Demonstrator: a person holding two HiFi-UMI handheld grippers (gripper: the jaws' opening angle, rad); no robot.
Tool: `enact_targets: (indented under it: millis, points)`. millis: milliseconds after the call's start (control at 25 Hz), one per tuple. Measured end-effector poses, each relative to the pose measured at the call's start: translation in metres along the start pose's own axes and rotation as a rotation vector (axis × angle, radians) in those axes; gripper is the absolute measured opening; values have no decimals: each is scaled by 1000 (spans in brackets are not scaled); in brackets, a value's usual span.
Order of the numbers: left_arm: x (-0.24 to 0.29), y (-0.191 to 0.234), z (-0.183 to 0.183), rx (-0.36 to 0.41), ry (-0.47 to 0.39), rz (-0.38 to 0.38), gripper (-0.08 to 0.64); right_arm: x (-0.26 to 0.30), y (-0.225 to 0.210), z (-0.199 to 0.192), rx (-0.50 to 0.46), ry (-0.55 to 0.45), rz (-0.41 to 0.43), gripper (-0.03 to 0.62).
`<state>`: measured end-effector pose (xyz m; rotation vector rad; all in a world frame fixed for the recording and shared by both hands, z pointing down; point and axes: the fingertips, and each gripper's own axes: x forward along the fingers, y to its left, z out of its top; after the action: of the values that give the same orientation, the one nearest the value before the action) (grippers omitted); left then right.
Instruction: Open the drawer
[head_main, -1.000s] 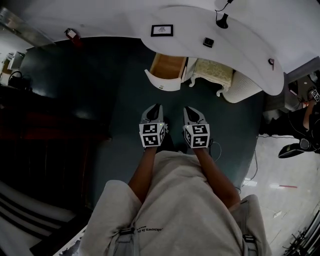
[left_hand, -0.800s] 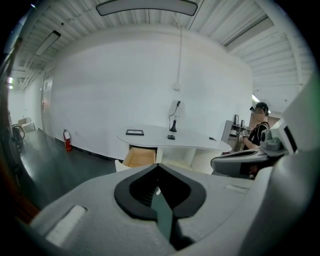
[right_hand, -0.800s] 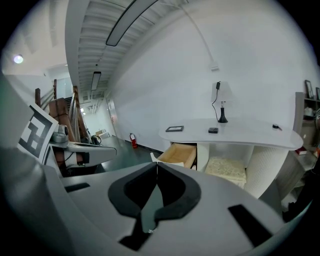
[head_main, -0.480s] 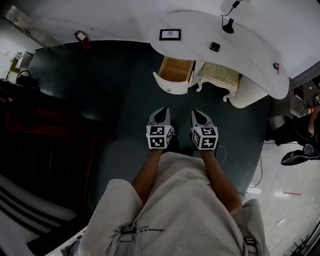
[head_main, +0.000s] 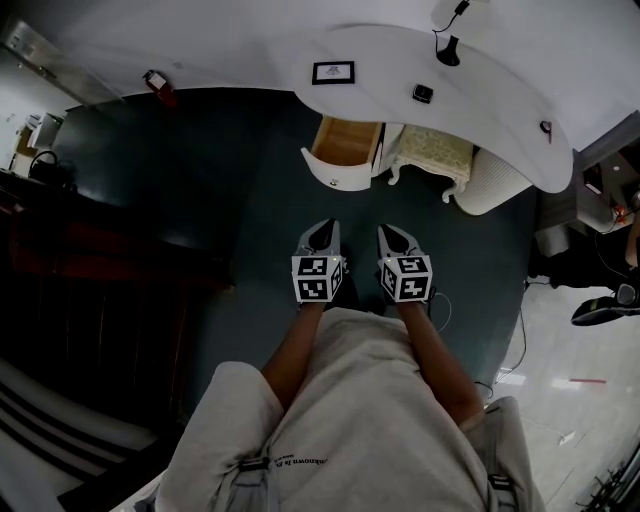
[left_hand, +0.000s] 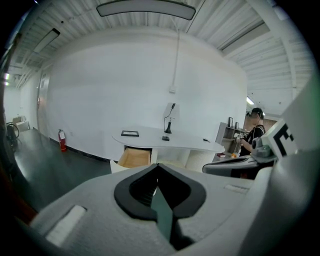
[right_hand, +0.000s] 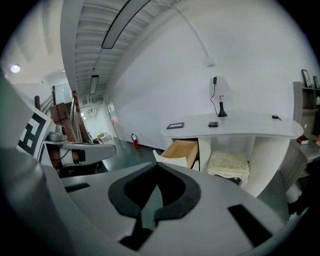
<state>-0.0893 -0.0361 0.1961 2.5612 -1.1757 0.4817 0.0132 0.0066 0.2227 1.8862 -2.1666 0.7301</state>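
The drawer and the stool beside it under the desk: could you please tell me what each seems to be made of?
Drawer: it looks like wood, bare and tan inside, with the front panel painted white. Stool: a cream seat with a faint pattern, likely fabric upholstery, on curved white legs that may be painted wood. It is too small in these views to be sure.
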Motion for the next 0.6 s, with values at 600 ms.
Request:
enact_targets:
  millis: [600]
  points:
    - [-5, 10, -7, -34, -16, 18, 11, -1, 0, -6, -56, 7, -4, 15]
